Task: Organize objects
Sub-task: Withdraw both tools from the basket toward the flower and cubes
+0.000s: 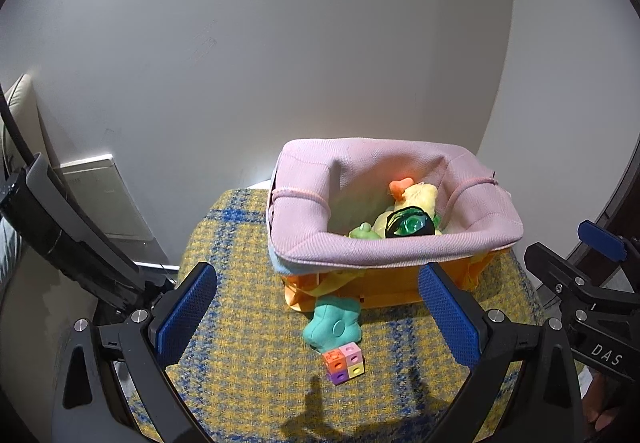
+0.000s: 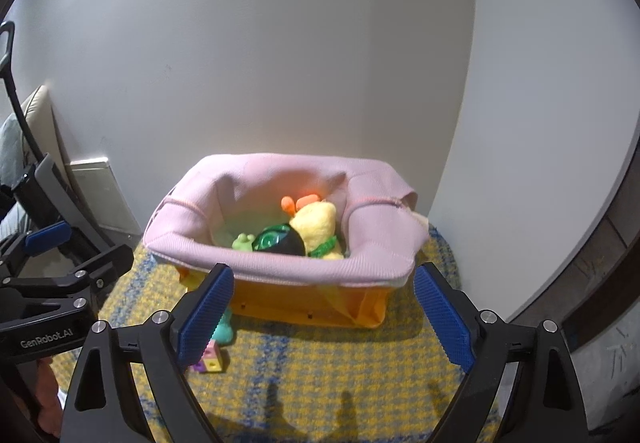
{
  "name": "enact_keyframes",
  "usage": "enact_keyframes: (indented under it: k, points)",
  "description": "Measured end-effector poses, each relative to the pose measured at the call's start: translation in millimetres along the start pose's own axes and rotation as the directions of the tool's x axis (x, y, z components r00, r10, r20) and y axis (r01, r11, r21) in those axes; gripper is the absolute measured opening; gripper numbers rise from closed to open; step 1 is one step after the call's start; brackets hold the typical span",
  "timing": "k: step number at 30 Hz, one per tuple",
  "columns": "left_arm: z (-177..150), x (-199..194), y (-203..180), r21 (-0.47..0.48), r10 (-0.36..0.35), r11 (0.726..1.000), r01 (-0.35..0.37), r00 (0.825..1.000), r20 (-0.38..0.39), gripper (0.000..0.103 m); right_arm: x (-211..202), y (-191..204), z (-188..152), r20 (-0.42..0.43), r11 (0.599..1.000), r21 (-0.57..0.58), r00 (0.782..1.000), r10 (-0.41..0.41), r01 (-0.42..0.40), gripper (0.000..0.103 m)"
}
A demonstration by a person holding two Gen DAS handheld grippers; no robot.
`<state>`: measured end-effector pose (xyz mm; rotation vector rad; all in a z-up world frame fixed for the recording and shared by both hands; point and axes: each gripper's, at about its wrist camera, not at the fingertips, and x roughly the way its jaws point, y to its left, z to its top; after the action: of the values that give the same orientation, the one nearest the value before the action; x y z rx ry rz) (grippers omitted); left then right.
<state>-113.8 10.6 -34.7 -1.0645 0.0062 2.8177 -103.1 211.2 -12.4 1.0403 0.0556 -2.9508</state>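
Left wrist view, left gripper (image 1: 316, 317): spread wide and holding nothing, hovering above the yellow-and-blue checked cushion (image 1: 248, 375).
Left wrist view, colour cube (image 1: 344, 362): lies straight ahead between the two blue pads, slightly toward the right finger, resting on the cushion and apart from both pads.
Left wrist view, teal plush (image 1: 333, 325): just beyond the cube and touching it, or very nearly, its long axis running away from the gripper toward the basket.
Left wrist view, pink-lined basket (image 1: 396, 247): further ahead and to the right, its open mouth already holding a yellow plush (image 1: 420, 197), a black-and-green ball (image 1: 410, 225) and a small green toy (image 1: 364, 232).
Left wrist view, right gripper (image 1: 592, 271): seen off at the right edge, well clear of the cube.
Right wrist view, right gripper (image 2: 324, 317): fingers wide apart, empty, aimed squarely at the basket's orange front.
Right wrist view, cube and teal plush: both sit at this gripper's left, half hidden behind its left pad (image 2: 206, 319), so their exact pose is hard to judge here.
Judgement: the left gripper looks the nearer and better lined up for the cube; a short drop forward should bracket it.
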Motion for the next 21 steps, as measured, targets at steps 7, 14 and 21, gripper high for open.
enact_keyframes:
  k: [7, 14, 21]
  points:
    - [-28, 21, -3, 0.004, 0.008, 1.0, -0.008, 0.999, -0.042, 0.103, 4, 2, -26, -0.013, 1.0, 0.007, 1.0, -0.013, 0.013, 0.093]
    - [-51, 45, -12, 0.006, 0.001, 1.0, -0.001, 0.997, -0.078, 0.103, 20, -3, -50, -0.054, 1.0, 0.025, 0.998, -0.013, 0.015, 0.093]
    - [-74, 65, -23, 0.017, 0.007, 1.0, -0.006, 0.997, -0.082, 0.103, 41, -11, -75, -0.092, 0.999, 0.05, 0.996, -0.015, 0.019, 0.093]
